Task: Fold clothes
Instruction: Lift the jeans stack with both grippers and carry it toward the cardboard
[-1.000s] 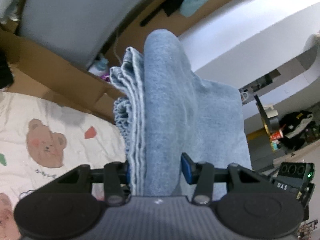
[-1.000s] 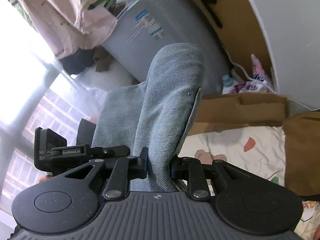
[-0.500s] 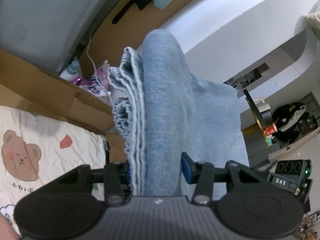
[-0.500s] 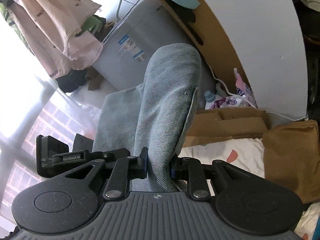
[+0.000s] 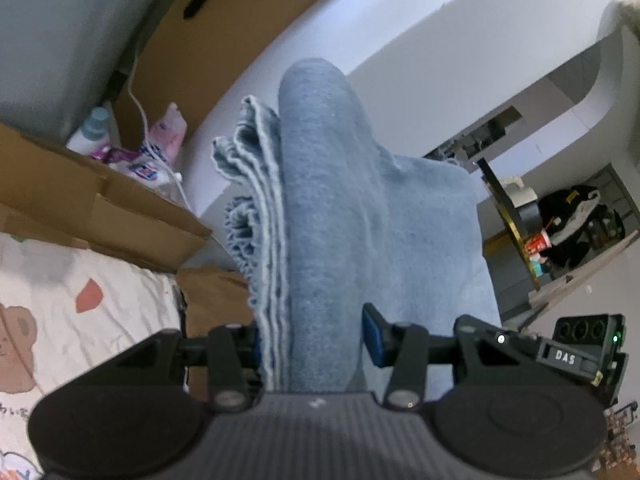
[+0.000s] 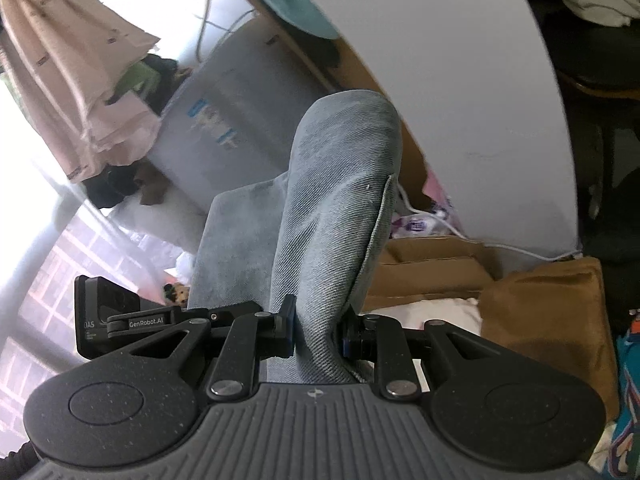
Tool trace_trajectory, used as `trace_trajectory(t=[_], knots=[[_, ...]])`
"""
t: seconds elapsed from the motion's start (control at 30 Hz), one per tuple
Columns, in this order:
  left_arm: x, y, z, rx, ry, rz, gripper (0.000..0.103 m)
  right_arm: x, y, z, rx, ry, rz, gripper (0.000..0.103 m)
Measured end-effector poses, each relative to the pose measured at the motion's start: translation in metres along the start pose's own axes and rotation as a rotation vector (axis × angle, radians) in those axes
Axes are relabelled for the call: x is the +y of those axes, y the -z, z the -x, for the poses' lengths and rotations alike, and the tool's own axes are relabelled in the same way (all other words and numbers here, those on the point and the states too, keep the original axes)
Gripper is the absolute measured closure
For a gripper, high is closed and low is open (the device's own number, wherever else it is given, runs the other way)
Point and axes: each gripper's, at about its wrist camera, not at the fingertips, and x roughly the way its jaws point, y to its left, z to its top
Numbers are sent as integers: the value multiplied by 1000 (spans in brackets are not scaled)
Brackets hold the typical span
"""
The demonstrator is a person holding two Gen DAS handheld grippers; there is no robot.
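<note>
The denim garment (image 5: 332,216) is off the bed, carried in the air between the two tools, a thick bunch of pale blue cloth rising ahead of each camera. In the left wrist view its folded layers show as several stacked hems along the left side of the bunch, and a broad flat panel spreads away to the right. The left hand-held gripper (image 5: 312,340) pinches this bunch: the left pad is buried against the hems, while the blue right pad stands just beside the cloth (whether it truly presses there I cannot tell).

In the right wrist view the same denim garment (image 6: 336,216) stands up as a rounded hump with a stitched edge down its right side. The right hand-held gripper (image 6: 316,332) is closed on it, both pads squeezing the fabric into a narrow waist.

Below and to the left lies a bedsheet (image 5: 60,300) printed with bears, bordered by flattened cardboard (image 5: 100,208). A white curved wall (image 5: 420,40) fills the background, with a grey appliance (image 6: 224,132) and hanging pink clothes (image 6: 72,60) near the bright window.
</note>
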Motion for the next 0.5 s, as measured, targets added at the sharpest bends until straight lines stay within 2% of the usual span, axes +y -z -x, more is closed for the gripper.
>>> trace_trajectory(t=[0.2, 0.5], knots=[[7, 3, -53, 27, 36, -67, 54, -44, 1, -6, -7, 53, -19, 81], [39, 14, -142, 96, 66, -59, 54, -115, 12, -30, -2, 159, -42, 81]])
